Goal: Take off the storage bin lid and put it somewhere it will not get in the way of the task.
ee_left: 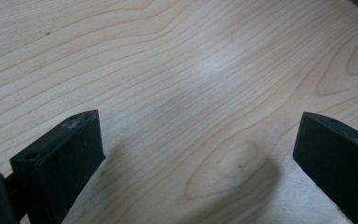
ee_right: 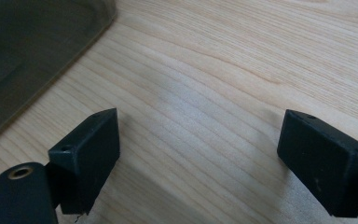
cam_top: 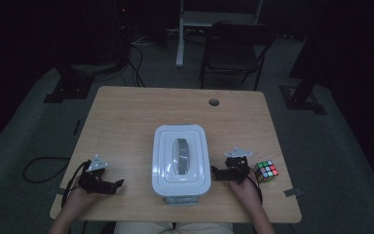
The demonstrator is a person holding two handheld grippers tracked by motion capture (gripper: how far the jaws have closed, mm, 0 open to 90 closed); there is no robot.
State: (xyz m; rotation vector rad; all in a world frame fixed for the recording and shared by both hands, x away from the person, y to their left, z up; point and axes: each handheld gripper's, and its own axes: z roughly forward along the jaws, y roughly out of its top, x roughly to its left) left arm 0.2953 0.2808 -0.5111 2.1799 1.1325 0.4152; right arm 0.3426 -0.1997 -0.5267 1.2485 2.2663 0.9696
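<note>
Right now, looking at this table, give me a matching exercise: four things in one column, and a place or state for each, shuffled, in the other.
Things:
1. white box
2. puzzle cube
3. left claw
4. round hole

Places or states:
A. near the table's far edge
B. just right of the right claw
C. middle of the table, lid on
D. open over bare wood

Pairs: 1-C, 2-B, 3-D, 4-A
</note>
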